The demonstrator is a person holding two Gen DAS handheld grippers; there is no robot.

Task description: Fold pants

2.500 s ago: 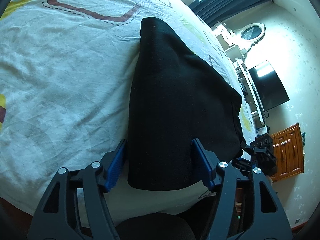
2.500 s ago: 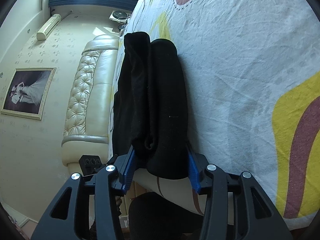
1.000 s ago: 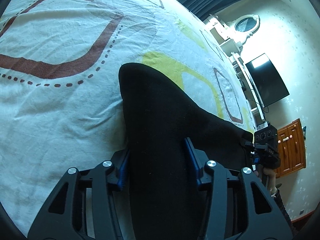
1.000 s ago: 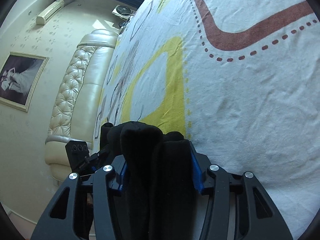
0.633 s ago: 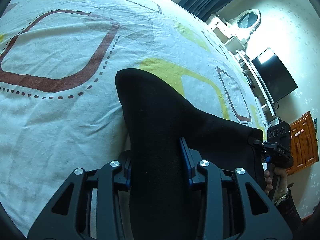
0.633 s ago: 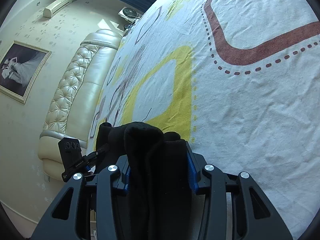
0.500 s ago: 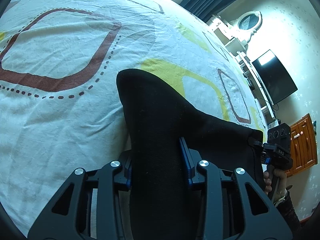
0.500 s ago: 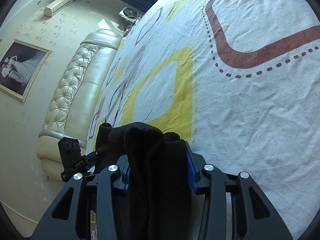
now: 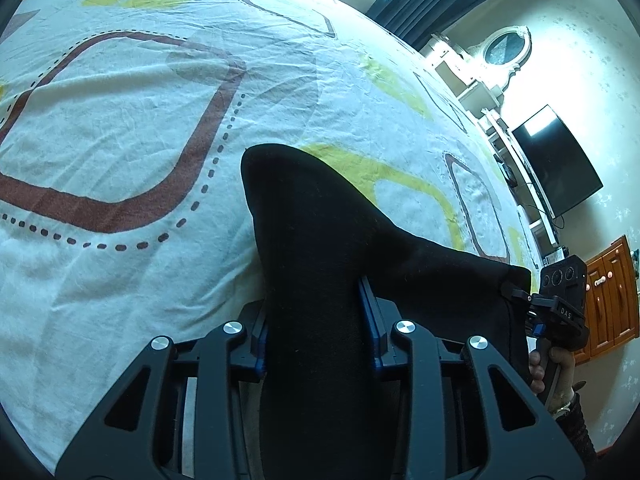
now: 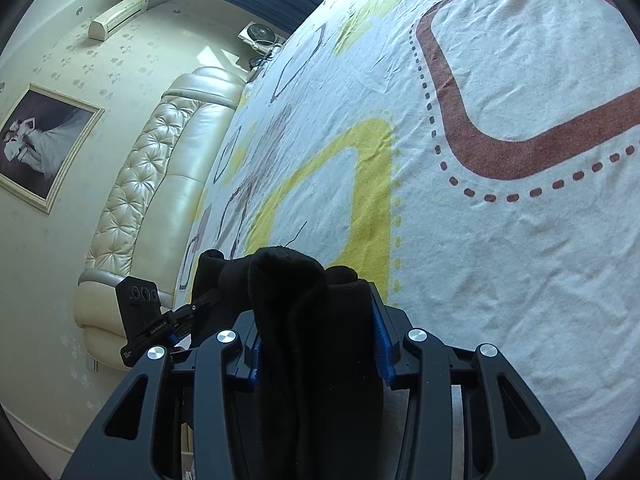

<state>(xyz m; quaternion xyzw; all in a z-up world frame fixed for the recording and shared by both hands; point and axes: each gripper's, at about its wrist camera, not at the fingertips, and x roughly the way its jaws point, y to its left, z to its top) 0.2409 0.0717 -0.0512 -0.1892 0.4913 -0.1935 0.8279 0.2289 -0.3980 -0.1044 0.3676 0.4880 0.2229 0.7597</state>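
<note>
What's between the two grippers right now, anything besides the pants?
Only the black pants: in the left wrist view they span from the left gripper to the right gripper, above the patterned bedsheet.

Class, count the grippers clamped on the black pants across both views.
2. The left gripper pinches one end of the pants; the right gripper pinches the other end, over the bed sheet.

The black pants hide both tongs' inner pads and run off frame.
</note>
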